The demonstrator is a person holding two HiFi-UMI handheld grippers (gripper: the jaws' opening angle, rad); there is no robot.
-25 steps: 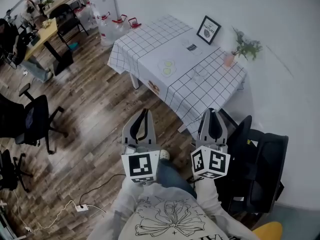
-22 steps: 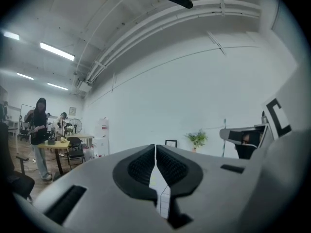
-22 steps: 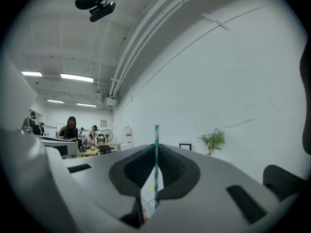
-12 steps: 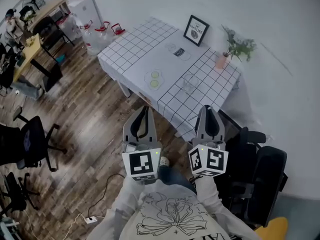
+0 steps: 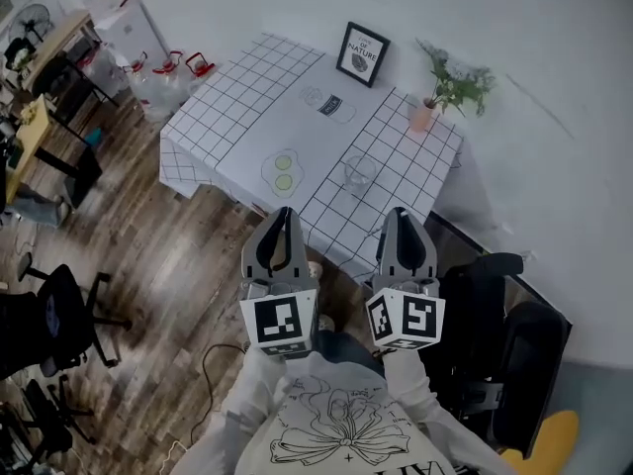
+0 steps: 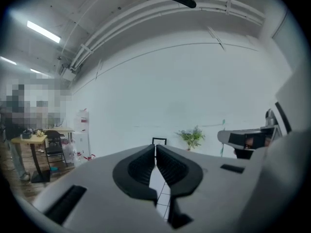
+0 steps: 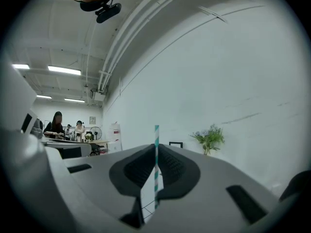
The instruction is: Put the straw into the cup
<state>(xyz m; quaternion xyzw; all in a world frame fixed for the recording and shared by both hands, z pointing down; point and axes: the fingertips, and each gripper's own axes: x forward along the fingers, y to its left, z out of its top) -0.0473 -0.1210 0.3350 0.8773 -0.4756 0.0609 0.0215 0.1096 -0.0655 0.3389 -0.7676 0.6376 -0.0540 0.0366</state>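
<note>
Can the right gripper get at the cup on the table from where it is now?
Probably, after a step closer. The right gripper, shut on the straw, hangs short of the cup, which stands alone near the table's near edge, with nothing in between.

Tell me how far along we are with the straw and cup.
Done: the right gripper is shut on the teal-and-white striped straw. In hand: it hangs short of the checked-cloth table. Left: reach the clear glass cup and drop the straw in.
</note>
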